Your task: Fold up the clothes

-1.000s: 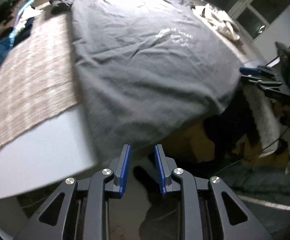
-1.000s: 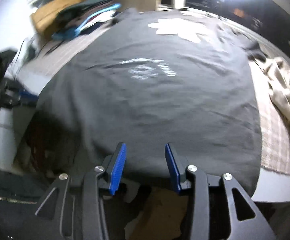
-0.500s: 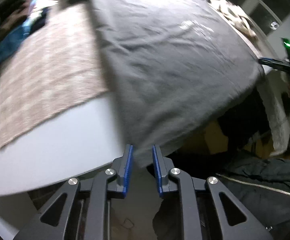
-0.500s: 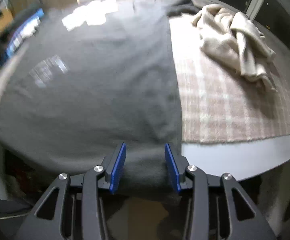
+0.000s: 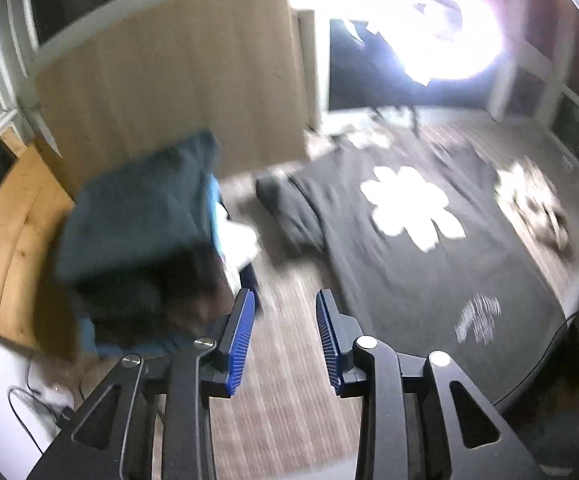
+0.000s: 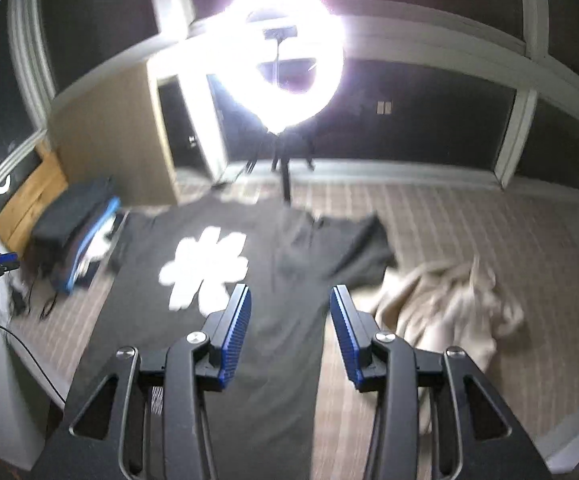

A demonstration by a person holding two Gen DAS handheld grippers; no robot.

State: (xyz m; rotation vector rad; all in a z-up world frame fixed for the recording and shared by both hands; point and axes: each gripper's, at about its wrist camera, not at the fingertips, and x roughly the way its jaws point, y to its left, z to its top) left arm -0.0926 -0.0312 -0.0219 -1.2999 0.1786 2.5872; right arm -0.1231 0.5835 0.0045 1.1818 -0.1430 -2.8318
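Above the worktop's near edge, both the left tool (image 5: 285, 338) and right tool (image 6: 290, 336) now hover wide open and empty, having left the hem, so the dark grey printed T-shirt (image 6: 273, 280) lies flat, ready for folding.

Left gripper (image 5: 285, 336), right gripper (image 6: 290, 332): black frames with cutouts, silver screws, ribbed blue pads (image 6: 236, 338) on the fingers.

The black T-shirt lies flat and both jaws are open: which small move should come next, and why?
Probably lower the right gripper to the black T-shirt sleeve beside the beige garment and close there. The shirt is spread unfolded, and both the right and left gripper hold nothing.
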